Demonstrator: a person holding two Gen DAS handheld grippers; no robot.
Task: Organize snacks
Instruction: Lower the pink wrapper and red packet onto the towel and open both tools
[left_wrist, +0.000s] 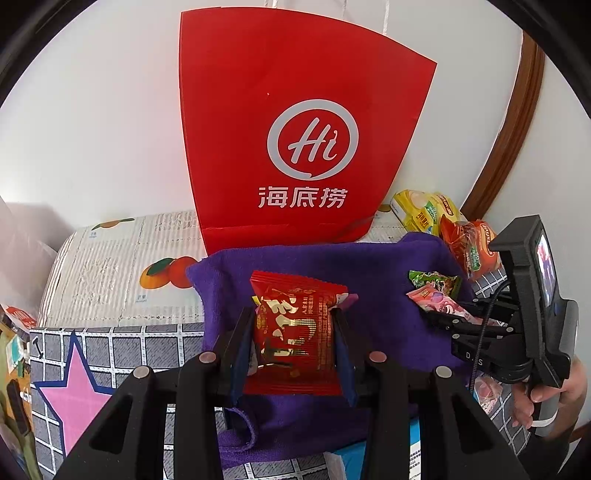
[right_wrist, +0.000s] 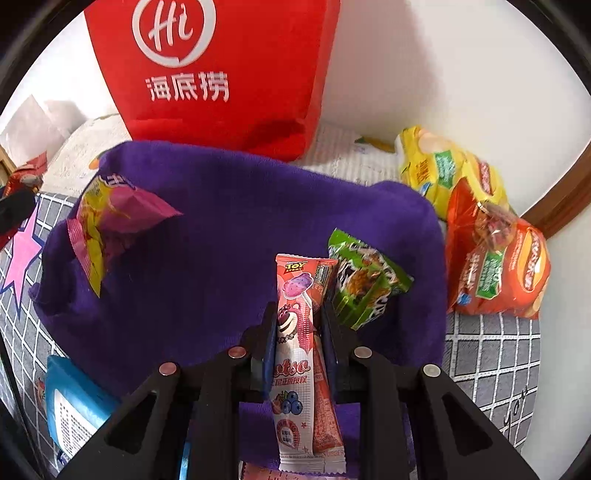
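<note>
My left gripper (left_wrist: 293, 325) is shut on a red foil snack packet (left_wrist: 295, 328) with gold characters, held above the purple cloth (left_wrist: 369, 266). My right gripper (right_wrist: 299, 321) is shut on a pink Lotso snack stick (right_wrist: 295, 332), also over the purple cloth (right_wrist: 221, 229). The right gripper shows in the left wrist view (left_wrist: 436, 319) at the right. A green snack packet (right_wrist: 365, 284) lies on the cloth just right of the stick. A pink and yellow packet (right_wrist: 107, 221) lies on the cloth at the left.
A tall red paper bag (left_wrist: 295, 129) stands against the white wall behind the cloth. Yellow (right_wrist: 439, 170) and orange (right_wrist: 498, 266) chip bags lie at the right by a brown wooden frame (left_wrist: 517, 122). A blue packet (right_wrist: 74, 406) lies at lower left on the grey checked cover (right_wrist: 487, 354).
</note>
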